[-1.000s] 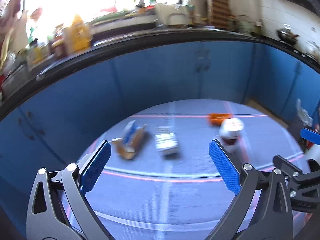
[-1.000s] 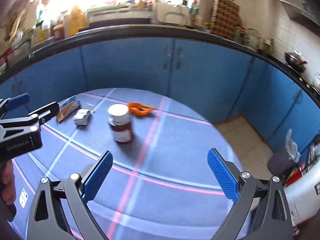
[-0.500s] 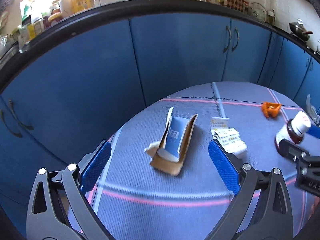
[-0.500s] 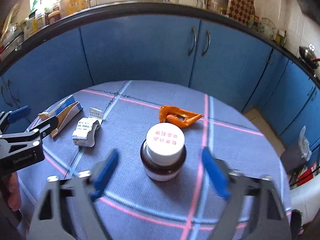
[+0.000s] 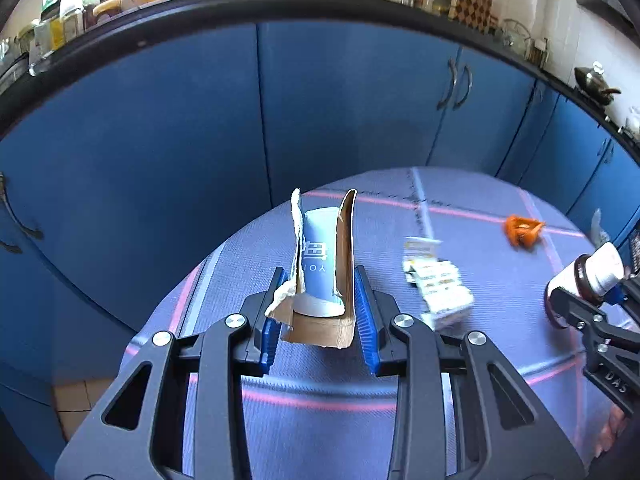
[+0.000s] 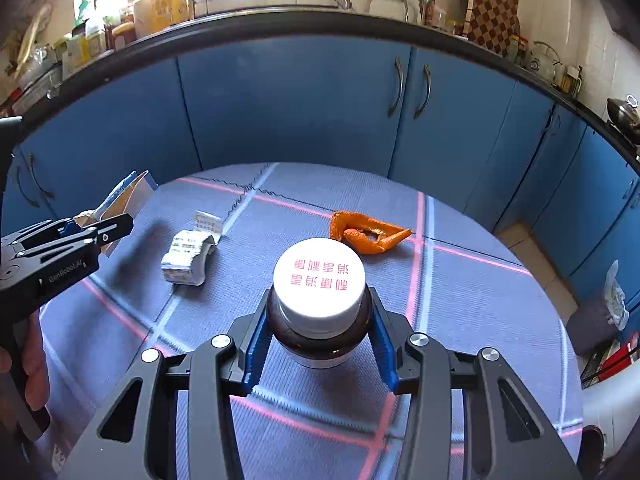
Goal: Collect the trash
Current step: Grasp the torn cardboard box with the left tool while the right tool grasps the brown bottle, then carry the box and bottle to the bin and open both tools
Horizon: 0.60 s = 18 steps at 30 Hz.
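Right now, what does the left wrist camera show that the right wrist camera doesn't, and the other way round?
Only the left view shows the left gripper closed on the torn brown-and-blue cardboard carton, seen from inside. Only the right view shows the red printing on the white cap of the brown glass bottle held by the right gripper, plus a grey bin with a plastic bag on the floor. Both show the crumpled white paper box and orange peel on the blue mat.

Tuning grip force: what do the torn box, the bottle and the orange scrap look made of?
Torn box: thin cardboard, brown raw inside, printed blue outside, ragged torn edges.
Bottle: dark brown glossy body, glass or plastic, cannot tell; matte white cap, likely plastic.
Orange scrap: looks like dried fruit peel, curled and wrinkled, though unsure.
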Motion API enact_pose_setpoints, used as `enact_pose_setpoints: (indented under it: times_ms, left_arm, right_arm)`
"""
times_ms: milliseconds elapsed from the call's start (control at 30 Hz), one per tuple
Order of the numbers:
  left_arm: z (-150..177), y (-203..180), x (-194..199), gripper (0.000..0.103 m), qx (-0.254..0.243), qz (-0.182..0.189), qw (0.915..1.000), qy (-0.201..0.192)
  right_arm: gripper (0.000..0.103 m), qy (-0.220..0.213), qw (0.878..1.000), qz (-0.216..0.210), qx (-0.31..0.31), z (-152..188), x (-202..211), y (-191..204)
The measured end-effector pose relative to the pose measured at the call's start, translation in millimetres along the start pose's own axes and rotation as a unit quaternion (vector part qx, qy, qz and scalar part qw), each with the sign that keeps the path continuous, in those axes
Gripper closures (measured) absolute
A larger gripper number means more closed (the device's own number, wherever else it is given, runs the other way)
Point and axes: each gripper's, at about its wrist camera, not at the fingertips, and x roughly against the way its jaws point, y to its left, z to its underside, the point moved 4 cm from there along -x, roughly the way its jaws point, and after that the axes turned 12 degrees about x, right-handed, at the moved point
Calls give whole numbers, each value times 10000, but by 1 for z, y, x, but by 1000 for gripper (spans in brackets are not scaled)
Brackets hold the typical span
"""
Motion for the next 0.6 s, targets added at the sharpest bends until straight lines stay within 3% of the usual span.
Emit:
enact_pose_setpoints:
  times_ms: [600]
  left_arm:
    - [30, -55, 115, 69, -560, 168, 9965, -595]
  right_arm:
    - [60, -615, 9975, 339, -42, 29, 125, -21]
